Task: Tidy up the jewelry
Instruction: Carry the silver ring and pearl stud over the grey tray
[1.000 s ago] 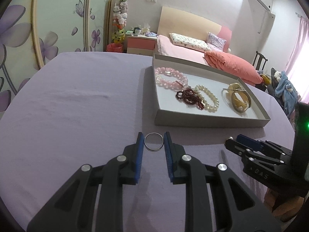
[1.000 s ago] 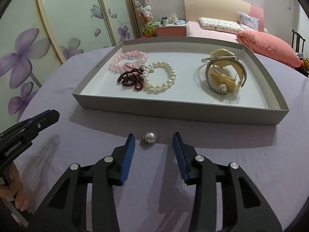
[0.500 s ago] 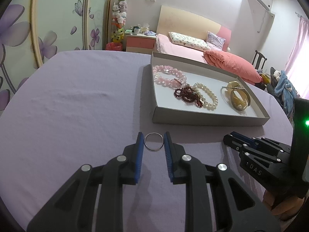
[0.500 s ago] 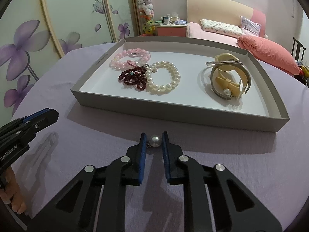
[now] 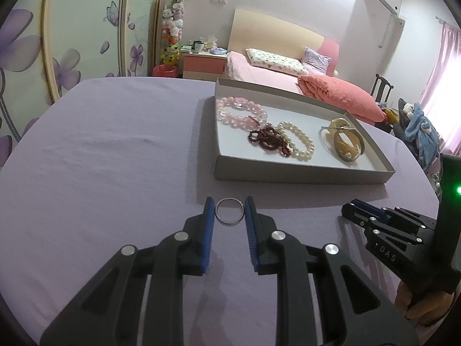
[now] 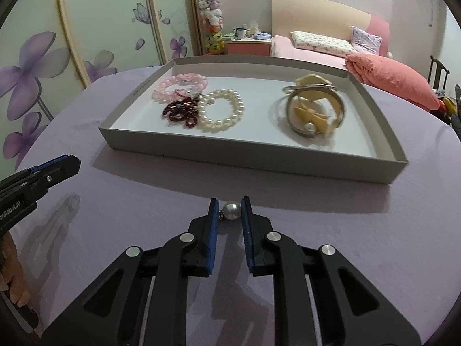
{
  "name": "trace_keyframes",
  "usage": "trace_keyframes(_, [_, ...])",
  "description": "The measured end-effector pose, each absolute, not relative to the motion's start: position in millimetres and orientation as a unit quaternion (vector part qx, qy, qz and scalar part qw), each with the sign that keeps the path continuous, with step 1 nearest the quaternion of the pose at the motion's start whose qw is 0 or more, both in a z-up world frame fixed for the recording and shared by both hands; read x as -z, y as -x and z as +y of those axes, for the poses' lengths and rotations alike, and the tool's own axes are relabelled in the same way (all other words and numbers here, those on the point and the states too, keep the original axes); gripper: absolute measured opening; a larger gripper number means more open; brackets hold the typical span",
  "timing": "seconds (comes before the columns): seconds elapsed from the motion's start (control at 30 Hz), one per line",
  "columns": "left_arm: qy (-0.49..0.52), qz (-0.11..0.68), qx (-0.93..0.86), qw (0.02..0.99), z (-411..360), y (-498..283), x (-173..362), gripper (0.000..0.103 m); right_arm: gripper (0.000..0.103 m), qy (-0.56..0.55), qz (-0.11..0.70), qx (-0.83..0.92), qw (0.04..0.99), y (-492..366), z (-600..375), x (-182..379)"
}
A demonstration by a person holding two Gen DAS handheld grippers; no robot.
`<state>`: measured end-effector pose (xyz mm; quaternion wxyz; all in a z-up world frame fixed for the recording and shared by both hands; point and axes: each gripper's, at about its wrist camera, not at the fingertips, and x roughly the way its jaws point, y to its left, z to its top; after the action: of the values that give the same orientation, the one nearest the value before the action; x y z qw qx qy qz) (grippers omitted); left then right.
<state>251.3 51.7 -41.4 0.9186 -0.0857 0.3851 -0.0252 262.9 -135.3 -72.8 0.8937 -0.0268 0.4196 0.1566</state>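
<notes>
A lilac cloth covers the worktop (image 5: 100, 150). Behind it stands a pink bed (image 5: 259, 69) with a patterned pillow (image 5: 273, 60) and a coral quilt (image 5: 340, 98) — beside it a nightstand (image 5: 203, 63), stacked plush toys (image 5: 173, 26) and flower-painted wardrobe doors (image 6: 95, 28).

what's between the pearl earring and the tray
Nothing: bare purple cloth separates the pearl earring from the tray, as the right wrist view shows.

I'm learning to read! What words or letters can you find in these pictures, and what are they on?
"enRobot.AI", the start cut off by the picture's edge: on the side of the left gripper, seen from the right wrist.
"DAS", perhaps with one more character before it: on the side of the right gripper, seen from the left wrist.
A faint printed line on the tray wall: too small to read.
</notes>
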Motion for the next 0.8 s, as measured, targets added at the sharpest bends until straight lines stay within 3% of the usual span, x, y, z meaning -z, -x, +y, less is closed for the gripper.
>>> trace_keyframes(0.4, [0.087, 0.378, 0.058, 0.920, 27.8, -238.1, 38.6, 0.022, 0.017, 0.002, 0.380, -0.128, 0.916, -244.5, -174.9, 60.4])
trace_keyframes(0.8, [0.076, 0.301, 0.092, 0.946, -3.7, -211.6, 13.0, 0.022, 0.017, -0.017, 0.289, -0.107, 0.951, -216.8, -201.6, 32.6])
